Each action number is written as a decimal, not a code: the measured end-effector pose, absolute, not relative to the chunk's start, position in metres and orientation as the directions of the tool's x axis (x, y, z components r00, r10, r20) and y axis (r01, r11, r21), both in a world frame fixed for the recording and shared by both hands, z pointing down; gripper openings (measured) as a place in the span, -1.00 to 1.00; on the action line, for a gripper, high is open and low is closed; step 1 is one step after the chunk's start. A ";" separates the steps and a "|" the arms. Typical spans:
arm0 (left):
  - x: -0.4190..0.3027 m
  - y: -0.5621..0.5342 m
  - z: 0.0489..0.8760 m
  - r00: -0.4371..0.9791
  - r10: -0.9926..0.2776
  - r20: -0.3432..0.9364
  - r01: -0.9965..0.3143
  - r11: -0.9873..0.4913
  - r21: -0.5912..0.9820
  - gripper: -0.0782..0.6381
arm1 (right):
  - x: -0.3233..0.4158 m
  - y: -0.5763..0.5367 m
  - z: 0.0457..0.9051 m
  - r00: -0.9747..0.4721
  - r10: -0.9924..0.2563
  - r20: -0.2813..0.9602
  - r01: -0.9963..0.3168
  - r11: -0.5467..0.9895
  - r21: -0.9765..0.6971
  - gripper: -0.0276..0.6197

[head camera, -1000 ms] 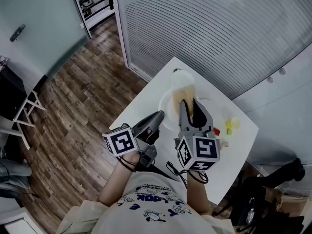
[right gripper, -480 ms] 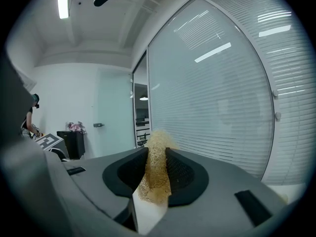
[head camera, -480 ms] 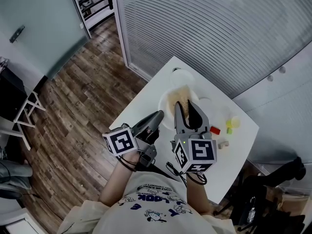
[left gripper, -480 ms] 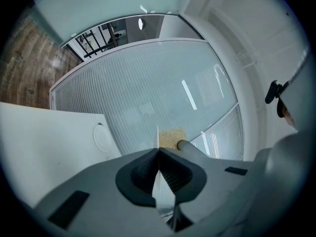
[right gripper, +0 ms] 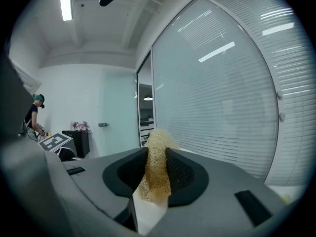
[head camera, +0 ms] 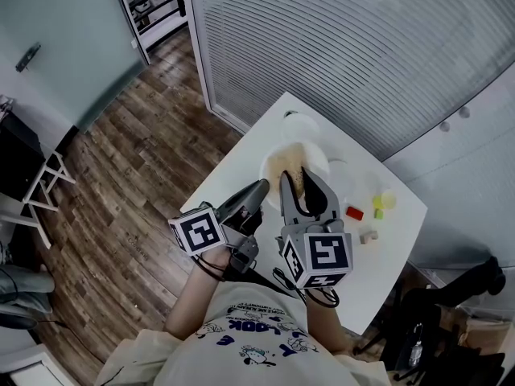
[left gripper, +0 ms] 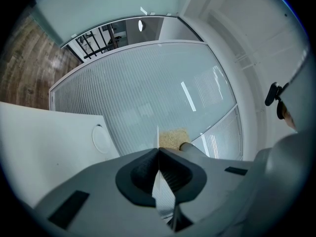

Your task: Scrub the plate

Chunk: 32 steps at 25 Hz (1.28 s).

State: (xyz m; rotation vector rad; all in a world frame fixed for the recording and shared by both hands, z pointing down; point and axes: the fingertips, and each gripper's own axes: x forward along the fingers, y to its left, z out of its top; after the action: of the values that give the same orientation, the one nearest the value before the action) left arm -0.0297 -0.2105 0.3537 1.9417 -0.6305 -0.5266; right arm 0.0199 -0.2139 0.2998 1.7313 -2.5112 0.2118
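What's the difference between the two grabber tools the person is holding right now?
The left gripper clamps the thin rim of the white plate; the right gripper clamps a tan mesh scrubber. The left gripper's jaws are nearly together, while the right gripper's stand wider around the thicker scrubber. The left gripper meets the plate at its edge; the right gripper reaches over its face. Both are closed on something.

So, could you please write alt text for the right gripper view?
The right gripper is shut on a tan mesh scrubber that sticks up between its dark pads. Behind it runs a glass wall with blinds; a person stands far left.
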 end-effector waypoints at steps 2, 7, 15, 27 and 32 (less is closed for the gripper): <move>-0.032 -0.211 0.353 0.765 -0.637 -0.094 -0.201 -0.374 0.905 -0.71 | 0.017 -0.212 0.300 -0.368 -0.918 0.150 -0.930 0.362 -0.068 -0.58; -0.036 -0.213 0.353 0.754 -0.649 -0.099 -0.206 -0.376 0.903 -0.71 | 0.012 -0.209 0.304 -0.395 -0.905 0.155 -0.919 0.389 -0.070 -0.58; -0.049 -0.216 0.353 0.728 -0.678 -0.101 -0.220 -0.371 0.902 -0.71 | 0.001 -0.205 0.306 -0.432 -0.888 0.158 -0.902 0.426 -0.069 -0.58; -0.057 -0.222 0.352 0.709 -0.697 -0.105 -0.216 -0.357 0.909 -0.71 | -0.001 -0.203 0.307 -0.444 -0.879 0.171 -0.895 0.443 -0.049 -0.58; -0.057 -0.224 0.354 0.708 -0.698 -0.109 -0.208 -0.353 0.912 -0.71 | 0.005 -0.203 0.309 -0.424 -0.888 0.179 -0.903 0.429 -0.016 -0.58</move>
State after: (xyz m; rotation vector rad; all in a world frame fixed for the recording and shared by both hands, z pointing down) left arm -0.0567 -0.2239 0.3538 1.9036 -0.7018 -0.6070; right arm 0.0052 -0.2034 0.3090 1.5982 -2.5309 0.1645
